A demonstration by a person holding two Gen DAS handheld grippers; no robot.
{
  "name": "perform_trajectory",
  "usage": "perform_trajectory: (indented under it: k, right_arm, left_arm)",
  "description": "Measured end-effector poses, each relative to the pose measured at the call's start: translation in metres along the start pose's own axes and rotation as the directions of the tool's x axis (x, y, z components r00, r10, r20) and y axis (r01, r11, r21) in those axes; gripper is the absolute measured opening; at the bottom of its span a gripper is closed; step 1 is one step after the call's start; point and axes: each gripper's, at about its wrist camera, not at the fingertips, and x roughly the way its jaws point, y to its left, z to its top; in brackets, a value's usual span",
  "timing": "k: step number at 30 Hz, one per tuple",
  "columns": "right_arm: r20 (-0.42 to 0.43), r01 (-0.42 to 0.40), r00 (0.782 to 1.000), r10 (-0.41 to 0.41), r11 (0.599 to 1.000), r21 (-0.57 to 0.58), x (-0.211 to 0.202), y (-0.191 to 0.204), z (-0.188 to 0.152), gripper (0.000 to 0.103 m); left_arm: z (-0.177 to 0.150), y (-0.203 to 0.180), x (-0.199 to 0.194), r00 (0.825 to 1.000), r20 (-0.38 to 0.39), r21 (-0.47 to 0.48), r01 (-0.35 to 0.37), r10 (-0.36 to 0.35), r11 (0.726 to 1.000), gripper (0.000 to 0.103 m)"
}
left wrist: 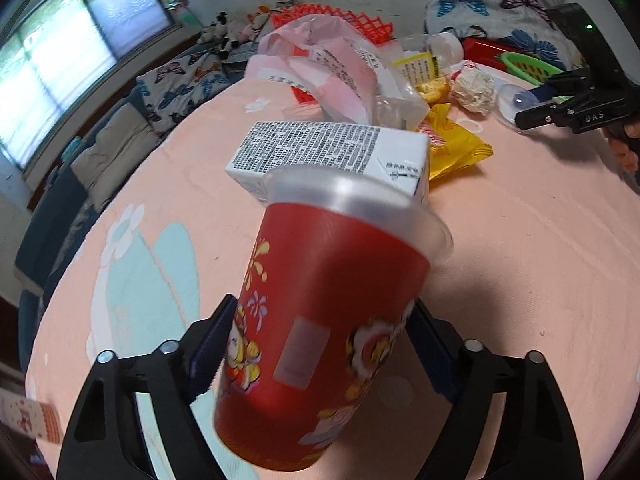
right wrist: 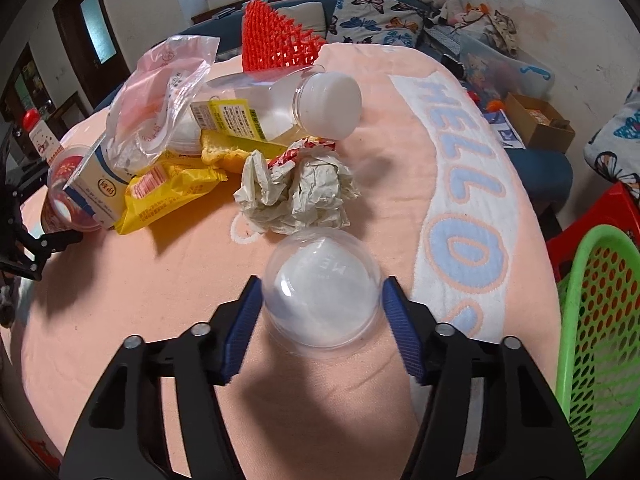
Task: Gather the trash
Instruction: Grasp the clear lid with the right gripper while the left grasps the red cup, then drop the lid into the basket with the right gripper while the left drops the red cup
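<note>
A red printed cup [left wrist: 332, 280] with a clear rim leans tilted between the blue pads of my left gripper [left wrist: 324, 304], which is shut on its sides. My right gripper [right wrist: 322, 282] is shut on a clear plastic dome lid [right wrist: 322, 308] that rests on the pink cloth. Behind them is a heap of trash: a white carton [left wrist: 328, 156], a yellow wrapper [right wrist: 168, 196], crumpled paper [right wrist: 296, 196], a clear bottle with a white cap [right wrist: 328, 104] and a pink plastic bag [right wrist: 160, 88]. In the right wrist view the same cup [right wrist: 66, 188] shows at the far left.
A pink cloth [right wrist: 120, 300] with blue "HELLO" letters covers the round table. A green perforated basket [right wrist: 592, 320] stands off the table's right edge, with a red stool [right wrist: 600, 216] behind it. An orange lattice basket [right wrist: 276, 40] lies at the far side.
</note>
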Motion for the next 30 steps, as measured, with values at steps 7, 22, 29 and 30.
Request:
perform_trajectory:
  k: [7, 22, 29, 30]
  right_arm:
    - [0.027, -0.014, 1.0, 0.014, 1.0, -0.003, -0.011, 0.0, -0.008, 0.061]
    - [0.095, -0.055, 0.994, 0.058, 0.998, -0.038, -0.064, -0.001, -0.036, 0.061]
    - [0.13, -0.032, 0.991, 0.031, 0.999, 0.004, -0.091, -0.033, -0.053, 0.061]
    - [0.134, -0.023, 0.991, 0.021, 1.0, 0.012, -0.094, -0.04, -0.056, 0.061]
  left_arm:
    - [-0.009, -0.012, -0.017, 0.999, -0.011, -0.082, -0.051, 0.05, 0.995, 0.071]
    - [-0.018, -0.054, -0.071, 0.995, 0.047, -0.195, -0.072, 0.083, 0.978, 0.069]
    - [0.004, -0.093, -0.092, 0.995, 0.079, -0.205, -0.047, 0.064, 0.978, 0.069]
    - [0.009, -0.1, -0.094, 0.995, 0.087, -0.202, -0.039, 0.057, 0.979, 0.069]
